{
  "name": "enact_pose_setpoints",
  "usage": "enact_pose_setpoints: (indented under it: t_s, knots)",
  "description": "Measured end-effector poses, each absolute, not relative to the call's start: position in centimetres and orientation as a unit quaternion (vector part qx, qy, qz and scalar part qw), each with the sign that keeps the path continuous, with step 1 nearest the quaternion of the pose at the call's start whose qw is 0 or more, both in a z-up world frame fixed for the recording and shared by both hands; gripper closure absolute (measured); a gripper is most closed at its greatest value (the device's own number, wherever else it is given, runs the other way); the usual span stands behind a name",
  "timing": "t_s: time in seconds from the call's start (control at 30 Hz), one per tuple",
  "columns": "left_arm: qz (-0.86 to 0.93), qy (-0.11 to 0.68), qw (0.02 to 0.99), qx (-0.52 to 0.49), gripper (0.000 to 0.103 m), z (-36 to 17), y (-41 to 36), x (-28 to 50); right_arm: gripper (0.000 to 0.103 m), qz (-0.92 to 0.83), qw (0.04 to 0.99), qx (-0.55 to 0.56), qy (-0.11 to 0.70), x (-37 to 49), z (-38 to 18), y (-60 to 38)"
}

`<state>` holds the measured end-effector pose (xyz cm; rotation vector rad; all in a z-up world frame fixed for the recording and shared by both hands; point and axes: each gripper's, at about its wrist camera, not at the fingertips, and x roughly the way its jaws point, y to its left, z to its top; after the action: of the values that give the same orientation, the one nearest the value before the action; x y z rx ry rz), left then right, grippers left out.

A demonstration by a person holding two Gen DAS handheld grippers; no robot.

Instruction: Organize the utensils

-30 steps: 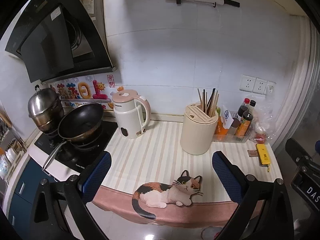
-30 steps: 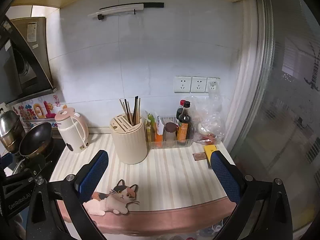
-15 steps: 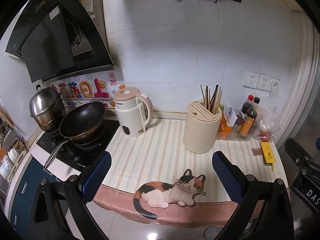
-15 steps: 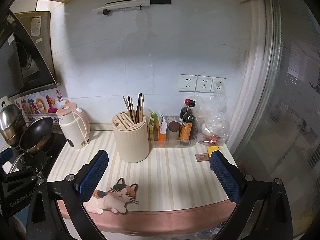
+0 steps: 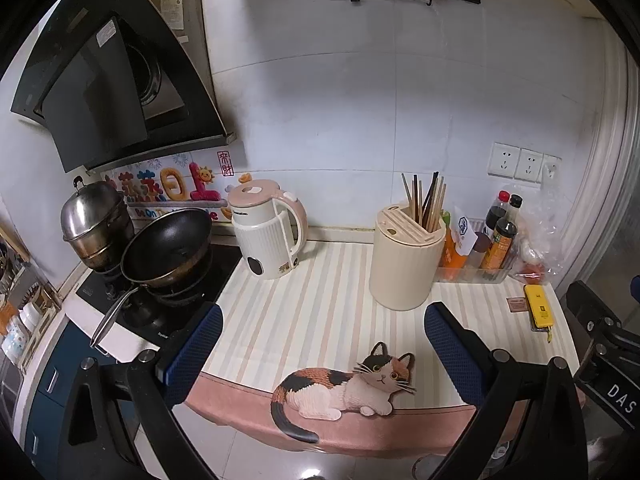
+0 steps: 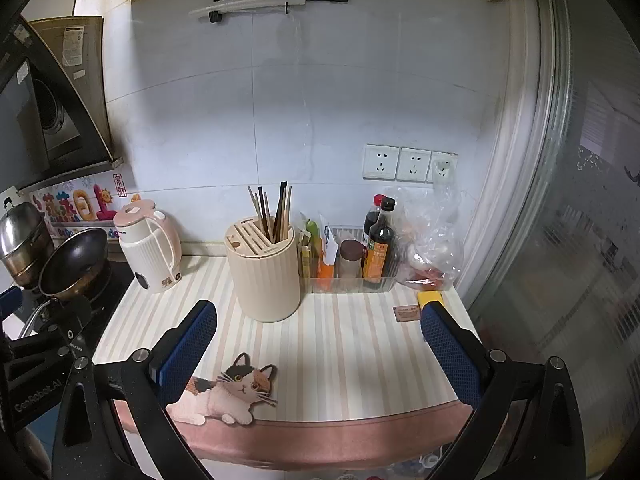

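Both claws (image 5: 320, 344) (image 6: 318, 338) agape above countertop (image 6: 352, 344)

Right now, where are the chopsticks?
The chopsticks stand upright in the cream holder near the back wall, between the kettle on its left and the condiment tray on its right.

Striped counter mat (image 5: 312, 320) carries kettle (image 5: 266, 236), utensil holder (image 5: 406, 264), condiment tray (image 5: 472, 274).

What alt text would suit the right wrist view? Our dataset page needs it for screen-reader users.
An open gripper hangs empty over a striped kitchen counter. Behind it stand a cream holder of chopsticks, a kettle and sauce bottles.
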<state>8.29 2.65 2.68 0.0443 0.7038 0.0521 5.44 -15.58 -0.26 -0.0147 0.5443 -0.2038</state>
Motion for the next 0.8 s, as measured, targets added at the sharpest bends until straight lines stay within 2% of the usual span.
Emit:
enact_pose_setpoints:
  t_s: [0.8]
  knots:
    - [0.022, 0.346, 0.938, 0.024, 0.000, 2.3, 3.3, 9.1, 0.000, -0.096, 0.956, -0.010, 0.277, 6.6, -1.1, -15.5]
